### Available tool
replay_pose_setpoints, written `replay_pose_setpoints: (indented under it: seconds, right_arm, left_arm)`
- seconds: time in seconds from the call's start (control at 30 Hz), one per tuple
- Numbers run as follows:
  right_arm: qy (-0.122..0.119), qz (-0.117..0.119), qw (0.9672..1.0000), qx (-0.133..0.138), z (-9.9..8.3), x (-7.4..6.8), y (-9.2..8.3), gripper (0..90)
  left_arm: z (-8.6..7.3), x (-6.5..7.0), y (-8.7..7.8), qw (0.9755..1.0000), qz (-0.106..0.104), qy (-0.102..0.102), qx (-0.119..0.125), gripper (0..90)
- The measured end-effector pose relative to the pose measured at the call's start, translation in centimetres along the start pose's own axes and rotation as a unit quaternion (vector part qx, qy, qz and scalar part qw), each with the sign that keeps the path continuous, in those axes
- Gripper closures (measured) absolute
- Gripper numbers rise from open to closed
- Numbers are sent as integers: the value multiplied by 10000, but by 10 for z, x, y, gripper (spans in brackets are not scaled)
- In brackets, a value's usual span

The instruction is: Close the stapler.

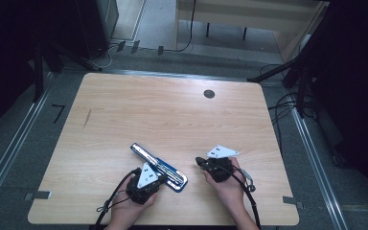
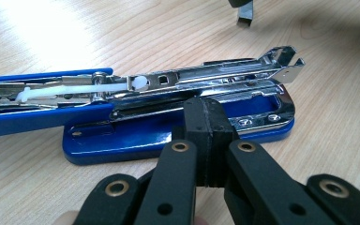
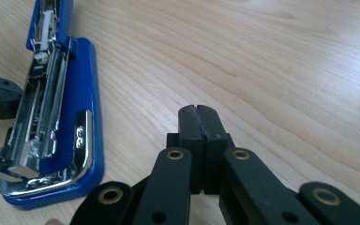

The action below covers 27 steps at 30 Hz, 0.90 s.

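Observation:
A blue stapler [image 1: 159, 166] lies opened out flat on the wooden table [image 1: 172, 115], its chrome magazine [image 2: 206, 77] facing up. My left gripper [image 1: 162, 178] sits at the stapler's near end. In the left gripper view its jaws are shut [image 2: 205, 110] with nothing between them, and the tips are over the blue base [image 2: 136, 138]; I cannot tell if they touch it. My right gripper [image 1: 199, 161] is to the right of the stapler. It is shut [image 3: 199, 112] and empty above bare wood, with the stapler [image 3: 82, 117] a short way to its left.
A small dark round hole [image 1: 209, 94] sits near the table's far right. Cables trail from both grippers toward the near edge [image 1: 249, 191]. Around the table are a dark floor, metal rails and black stands. The far half of the tabletop is bare wood.

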State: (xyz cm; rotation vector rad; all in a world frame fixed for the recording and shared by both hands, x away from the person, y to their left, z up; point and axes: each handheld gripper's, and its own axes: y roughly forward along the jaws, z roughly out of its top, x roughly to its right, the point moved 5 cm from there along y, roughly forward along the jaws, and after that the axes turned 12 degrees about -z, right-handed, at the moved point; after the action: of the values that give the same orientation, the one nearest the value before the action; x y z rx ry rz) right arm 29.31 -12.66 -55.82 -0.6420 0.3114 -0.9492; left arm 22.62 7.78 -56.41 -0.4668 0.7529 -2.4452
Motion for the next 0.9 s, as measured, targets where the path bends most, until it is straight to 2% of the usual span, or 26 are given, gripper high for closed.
replay_pose_setpoints:
  seconds: [0.37,0.7,0.9]
  right_arm:
    - [-53,-56,9999,-140,-9,0,7,900]
    - [-125,-74,9997,-192,-14,2,2,900]
    - [-85,-77,9998,-173,-20,5,-4,900]
  left_arm:
    - [0,0,0,10000,-5,1,-2,900]
    - [0,0,0,10000,-9,-4,2,900]
    - [0,0,0,10000,-9,-3,-1,900]
